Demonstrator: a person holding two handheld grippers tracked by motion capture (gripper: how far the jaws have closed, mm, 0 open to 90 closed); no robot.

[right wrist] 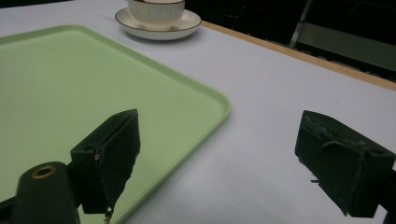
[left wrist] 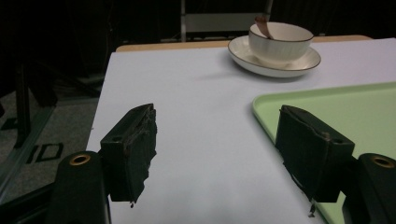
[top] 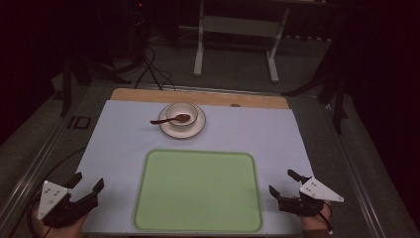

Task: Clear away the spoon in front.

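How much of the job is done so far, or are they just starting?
Just starting, it looks like. Nothing seems moved: the bowl sits on its saucer at the table's far side, with the spoon in it, and the green tray is bare. The left gripper and right gripper are open beside the tray, holding nothing. Everything is probably still left.

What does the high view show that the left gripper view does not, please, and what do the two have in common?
High view alone: the whole light green rectangular tray, the right tongs open at its right edge, the white metal frame on the floor beyond the table, and the brown wooden spoon resting across the bowl with its handle pointing left.

Left gripper view alone: the worn black pads of the left tongs up close, wide apart, holding nothing.

Shared: the white ribbed bowl on its white saucer, the pale table cover and the tray's left edge.
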